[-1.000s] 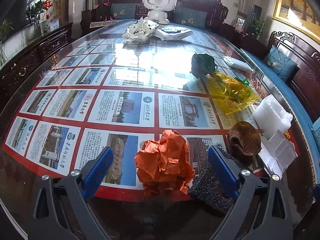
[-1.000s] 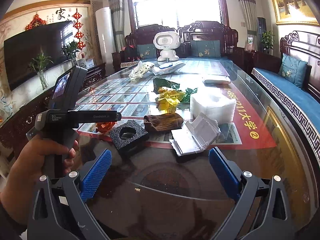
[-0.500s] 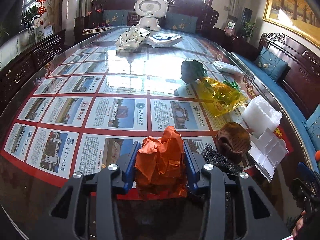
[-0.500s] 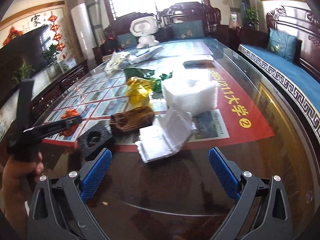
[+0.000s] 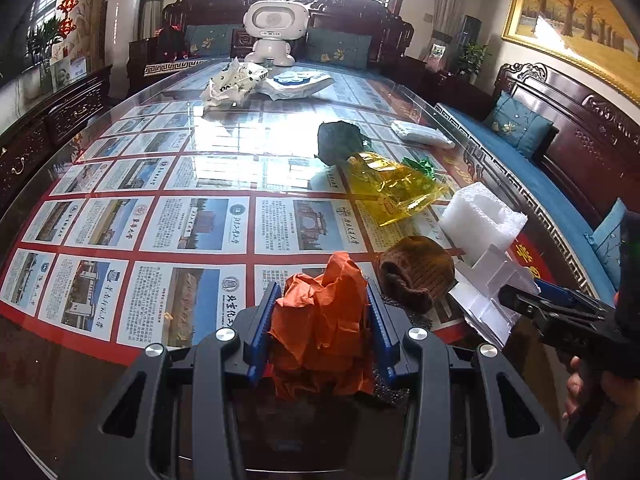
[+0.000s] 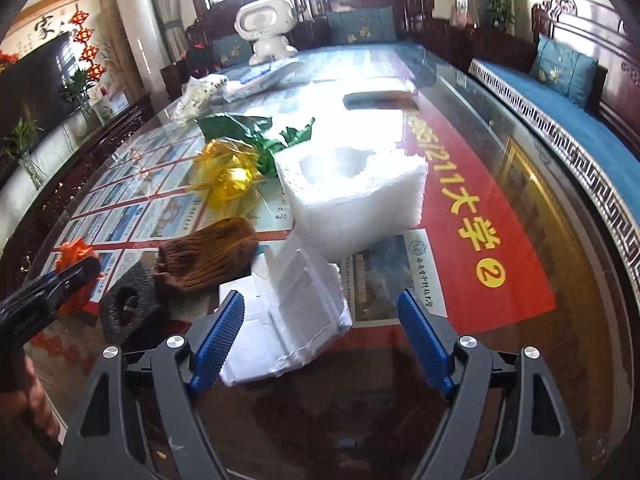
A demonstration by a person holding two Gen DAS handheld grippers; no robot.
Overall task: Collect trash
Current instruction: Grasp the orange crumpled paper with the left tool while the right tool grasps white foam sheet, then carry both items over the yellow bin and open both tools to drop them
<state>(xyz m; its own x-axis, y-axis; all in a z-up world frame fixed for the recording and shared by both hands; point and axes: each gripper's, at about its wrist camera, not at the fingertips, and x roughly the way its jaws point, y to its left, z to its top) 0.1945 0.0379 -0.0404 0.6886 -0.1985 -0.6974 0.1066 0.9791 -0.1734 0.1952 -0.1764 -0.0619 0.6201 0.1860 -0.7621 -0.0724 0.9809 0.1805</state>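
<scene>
Left gripper (image 5: pixel 318 330) clamped — right gripper (image 6: pixel 320 332) closing, unclamped

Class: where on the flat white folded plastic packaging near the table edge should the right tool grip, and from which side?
Grip the flat white folded plastic packaging across its near, low edge, coming from the table's near side; the right tool already straddles that edge, and its flatness leaves no taller part.

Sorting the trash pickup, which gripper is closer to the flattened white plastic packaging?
Right. The right gripper stands open around the flattened white plastic packaging; the left gripper is off beside it, clamped on crumpled orange paper.
</scene>
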